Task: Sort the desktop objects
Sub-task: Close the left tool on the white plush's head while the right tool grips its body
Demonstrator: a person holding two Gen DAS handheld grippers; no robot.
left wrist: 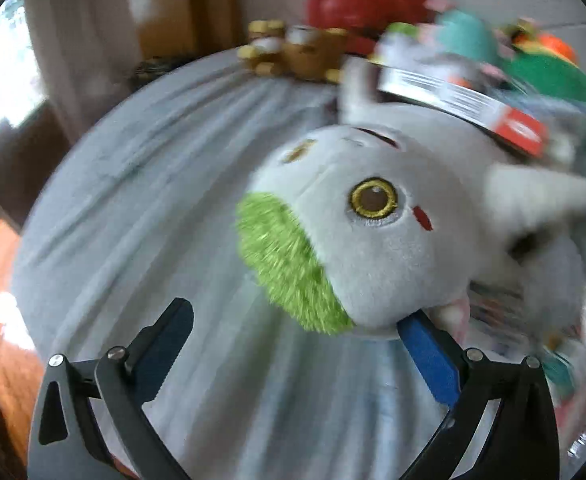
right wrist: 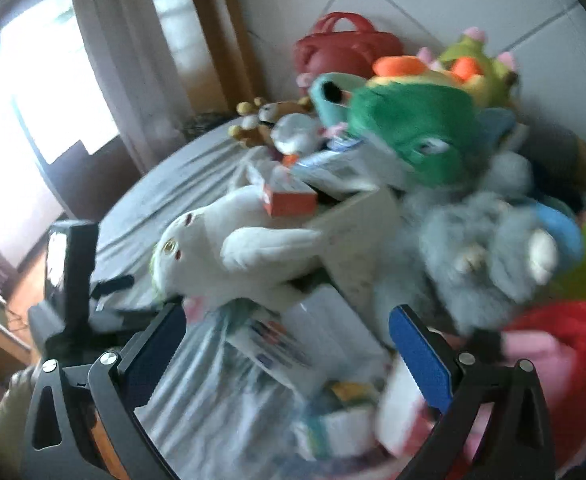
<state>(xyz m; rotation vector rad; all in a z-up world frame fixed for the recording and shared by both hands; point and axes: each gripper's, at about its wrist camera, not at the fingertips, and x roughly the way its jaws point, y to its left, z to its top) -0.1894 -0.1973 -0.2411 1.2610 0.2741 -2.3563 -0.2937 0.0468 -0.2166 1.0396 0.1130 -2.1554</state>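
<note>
A white plush cat (left wrist: 377,216) with yellow eyes and a green fuzzy patch lies on the grey cloth (left wrist: 153,184) at the edge of a toy pile. My left gripper (left wrist: 297,320) is open right in front of it; its head rests over the right blue pad (left wrist: 429,360). In the right wrist view the same cat (right wrist: 229,252) lies left of centre, with an orange box (right wrist: 291,200) on it. My right gripper (right wrist: 287,320) is open and empty above boxes and packets (right wrist: 293,340).
A heap of plush toys stands at the back right: a green one (right wrist: 413,136), a grey fluffy one (right wrist: 481,248), a red one (right wrist: 565,344). A brown bear (left wrist: 293,54) and red bag (left wrist: 357,0) sit by the tiled wall. The left hand-held unit (right wrist: 73,280) shows at left.
</note>
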